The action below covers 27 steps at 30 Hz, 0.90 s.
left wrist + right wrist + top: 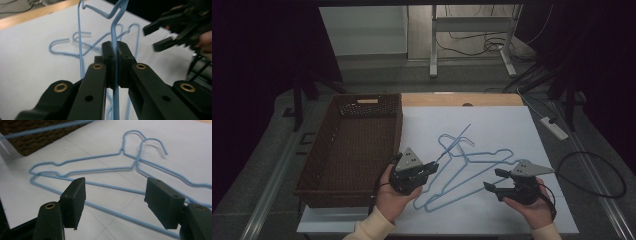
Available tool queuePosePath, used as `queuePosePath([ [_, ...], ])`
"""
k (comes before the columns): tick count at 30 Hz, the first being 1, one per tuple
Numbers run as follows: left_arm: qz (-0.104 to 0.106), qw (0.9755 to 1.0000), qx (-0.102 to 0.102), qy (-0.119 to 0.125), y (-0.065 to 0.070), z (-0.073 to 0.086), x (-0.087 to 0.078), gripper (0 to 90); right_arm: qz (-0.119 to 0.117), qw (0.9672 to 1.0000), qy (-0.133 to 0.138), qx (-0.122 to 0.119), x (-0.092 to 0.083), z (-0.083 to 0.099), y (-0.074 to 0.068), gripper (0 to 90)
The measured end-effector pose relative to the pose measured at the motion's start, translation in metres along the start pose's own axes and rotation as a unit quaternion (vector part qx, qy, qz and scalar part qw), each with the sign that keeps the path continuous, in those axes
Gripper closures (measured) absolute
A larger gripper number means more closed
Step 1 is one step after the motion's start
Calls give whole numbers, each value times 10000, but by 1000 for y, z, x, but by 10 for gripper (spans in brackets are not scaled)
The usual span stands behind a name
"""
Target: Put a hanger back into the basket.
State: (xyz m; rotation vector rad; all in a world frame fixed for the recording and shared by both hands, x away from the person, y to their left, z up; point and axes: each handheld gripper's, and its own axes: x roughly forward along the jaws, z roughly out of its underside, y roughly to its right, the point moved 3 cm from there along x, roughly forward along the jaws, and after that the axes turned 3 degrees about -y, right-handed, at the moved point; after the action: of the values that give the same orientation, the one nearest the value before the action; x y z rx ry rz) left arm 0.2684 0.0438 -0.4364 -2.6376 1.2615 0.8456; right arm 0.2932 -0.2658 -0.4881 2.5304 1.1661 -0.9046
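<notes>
Blue wire hangers lie overlapping on my white table, at 3 o'clock from the brown wicker basket. My left gripper is clenched on one lifted hanger; my right gripper hangs released above the others.
</notes>
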Motion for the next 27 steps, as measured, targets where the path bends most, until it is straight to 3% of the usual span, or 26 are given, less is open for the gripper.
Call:
queuePosePath([
  [6, 152, 9997, 1, 168, -7, -18, -21, 865, 33, 10000, 2, 1, 1, 1, 2, 331],
  [12, 197, 9990, -70, 387, -23, -33, -46, 864, 58, 10000, -23, 20, 2, 2, 3, 329],
  [18, 54, 9986, -109, 524, -45, -46, -72, 864, 59, 10000, -67, 10, 4, 4, 5, 326],
  [27, -84, 9977, -250, 632, -74, -47, -98, 865, 99, 9999, -96, -13, 4, 4, 4, 325],
])
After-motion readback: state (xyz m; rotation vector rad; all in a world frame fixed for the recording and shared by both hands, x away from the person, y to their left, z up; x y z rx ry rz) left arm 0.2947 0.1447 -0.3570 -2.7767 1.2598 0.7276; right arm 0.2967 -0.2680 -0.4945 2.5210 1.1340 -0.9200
